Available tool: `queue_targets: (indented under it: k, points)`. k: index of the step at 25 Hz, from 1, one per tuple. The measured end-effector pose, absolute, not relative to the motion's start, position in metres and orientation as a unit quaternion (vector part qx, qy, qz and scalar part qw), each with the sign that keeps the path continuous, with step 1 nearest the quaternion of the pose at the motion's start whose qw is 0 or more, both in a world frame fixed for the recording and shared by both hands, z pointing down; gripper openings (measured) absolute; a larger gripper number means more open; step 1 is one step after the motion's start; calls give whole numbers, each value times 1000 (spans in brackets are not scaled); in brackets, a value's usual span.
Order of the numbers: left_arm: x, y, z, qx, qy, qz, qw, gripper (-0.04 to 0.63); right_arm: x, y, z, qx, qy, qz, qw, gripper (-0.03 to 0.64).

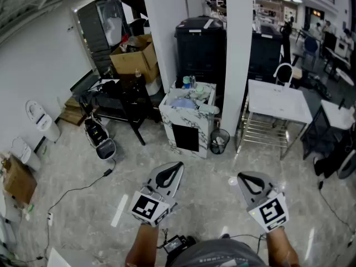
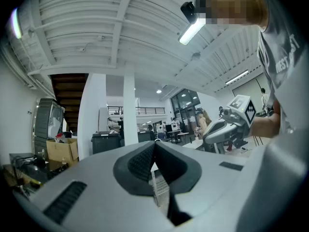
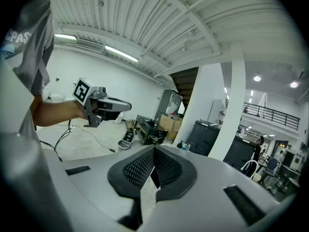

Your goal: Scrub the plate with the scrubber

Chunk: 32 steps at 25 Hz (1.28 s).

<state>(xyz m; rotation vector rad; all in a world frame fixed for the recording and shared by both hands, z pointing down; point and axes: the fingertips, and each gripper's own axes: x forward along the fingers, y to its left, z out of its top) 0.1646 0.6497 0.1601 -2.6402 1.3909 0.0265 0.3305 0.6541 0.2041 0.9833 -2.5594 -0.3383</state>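
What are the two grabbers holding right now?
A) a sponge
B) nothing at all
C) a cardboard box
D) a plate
B: the left gripper and the right gripper each have their jaws pressed together with nothing between them.

White pillar [image 1: 238, 54] rising from pale marbled floor [image 1: 211, 177]; marble-patterned cabinet [image 1: 186, 128] standing just left of pillar, white table [image 1: 278, 102] sitting right, black bin [image 1: 200, 43] behind-left, cardboard box [image 1: 136, 60] resting farther left.

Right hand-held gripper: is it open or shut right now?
Shut: the right hand-held gripper shows ribbed pads meeting at the tips, nothing between them.
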Motion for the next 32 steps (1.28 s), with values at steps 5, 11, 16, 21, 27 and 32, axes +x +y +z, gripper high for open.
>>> queue_targets:
  k: [5,11,16,21,27,32]
  points:
    - [159,646,166,-883,462,9,79,2,325,651,209,352,-910,-118,186,29]
    - [149,644,169,-886,458,9,77,2,316,650,211,357,-908,-115,188,29]
    - [138,640,175,-887,456,6,73,2,306,646,214,358,-908,-111,186,29]
    - [118,640,180,-888,454,9,71,2,288,645,212,366,-912,-94,158,29]
    - [88,638,189,-891,450,24,63,2,265,643,218,381,-904,-90,171,31]
    - [68,628,197,-884,463,38,49,2,249,632,217,377,-902,-97,185,31]
